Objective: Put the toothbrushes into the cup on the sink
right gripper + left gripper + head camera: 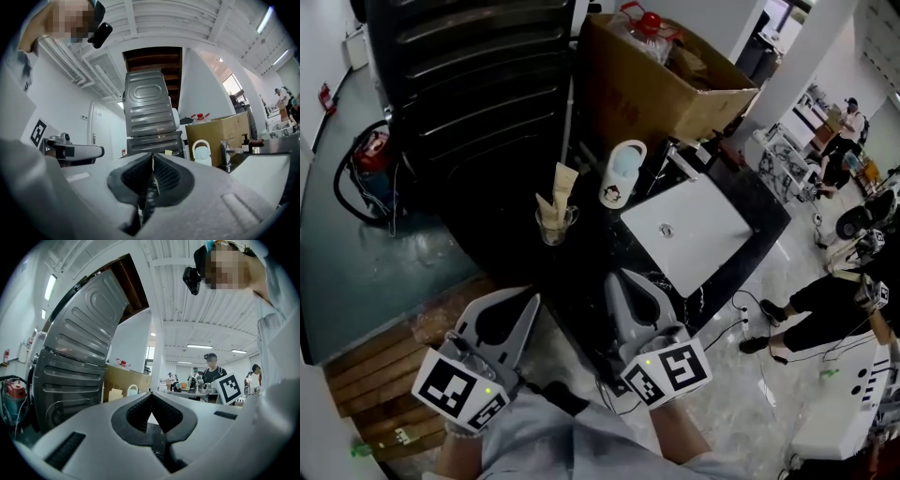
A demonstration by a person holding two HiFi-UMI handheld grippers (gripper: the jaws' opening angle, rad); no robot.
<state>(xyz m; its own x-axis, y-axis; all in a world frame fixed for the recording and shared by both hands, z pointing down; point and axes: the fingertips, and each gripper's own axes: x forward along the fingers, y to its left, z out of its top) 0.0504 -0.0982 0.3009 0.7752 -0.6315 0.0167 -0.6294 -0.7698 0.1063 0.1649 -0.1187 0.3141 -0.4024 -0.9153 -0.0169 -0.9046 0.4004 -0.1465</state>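
Presently: left gripper [151, 394] and right gripper [153, 156], jaws together, empty, short of the counter. Toothbrushes [562, 185], seemingly paper-wrapped, stand upright in a glass [551, 231]. The cup [623, 173] is near, beside the sink [703, 225]. Advice: open one gripper, pinch a single brush high, lift straight up.

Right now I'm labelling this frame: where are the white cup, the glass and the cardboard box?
white cup [617, 190], head view, printed side wall
glass [555, 230], head view, clear side wall
cardboard box [666, 103], head view, front face
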